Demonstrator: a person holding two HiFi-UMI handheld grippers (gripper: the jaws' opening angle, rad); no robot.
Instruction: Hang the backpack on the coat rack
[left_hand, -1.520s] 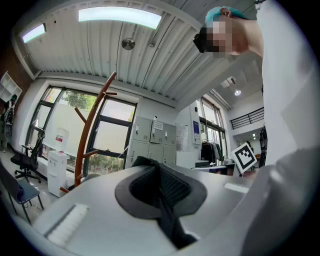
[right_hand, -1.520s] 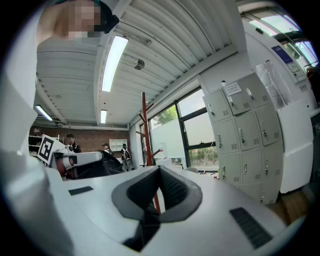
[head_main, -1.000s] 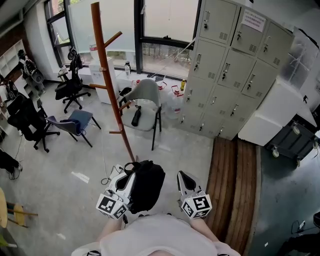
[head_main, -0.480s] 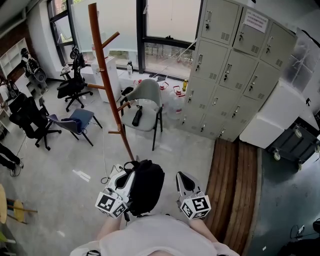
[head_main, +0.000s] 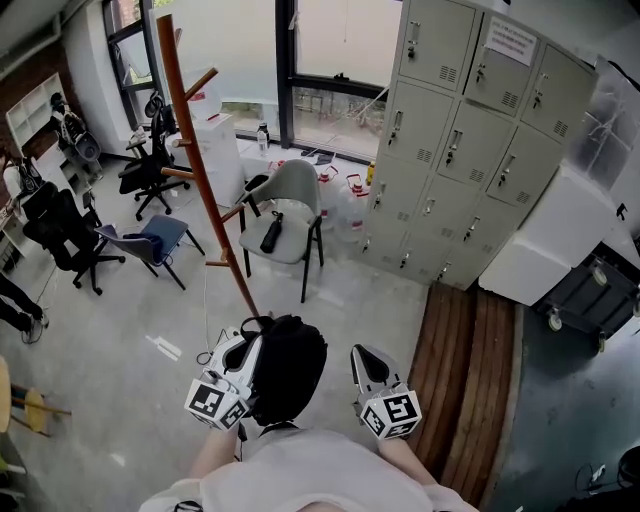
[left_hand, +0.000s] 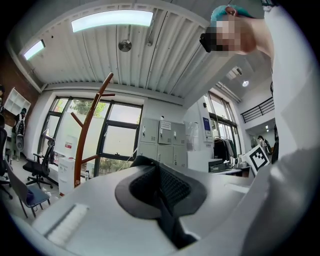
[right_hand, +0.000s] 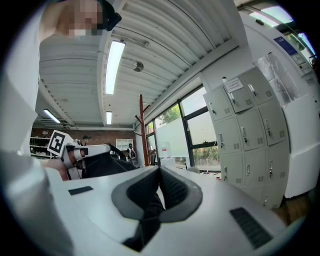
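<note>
A black backpack (head_main: 288, 366) hangs in the air just in front of me. My left gripper (head_main: 243, 338) is shut on its top strap (left_hand: 140, 160), which shows as a dark edge pinched between the pads. My right gripper (head_main: 362, 353) is beside the pack on its right, shut with nothing in it; its pads (right_hand: 172, 186) meet. The wooden coat rack (head_main: 200, 170) stands ahead and to the left, tall, with short pegs angled upward. It also rises in the left gripper view as the coat rack (left_hand: 89, 135). The right gripper view has the backpack (right_hand: 102, 165) at its left.
A grey chair (head_main: 287, 208) stands just behind the rack's foot. Grey lockers (head_main: 470, 120) line the right. Office chairs (head_main: 148, 165) and a blue chair (head_main: 152, 243) are at the left. A wooden step (head_main: 470, 370) lies to the right, and a cable (head_main: 213, 352) on the floor.
Both grippers and the backpack have edged forward toward the rack. The rack now sits further left in the head view.
</note>
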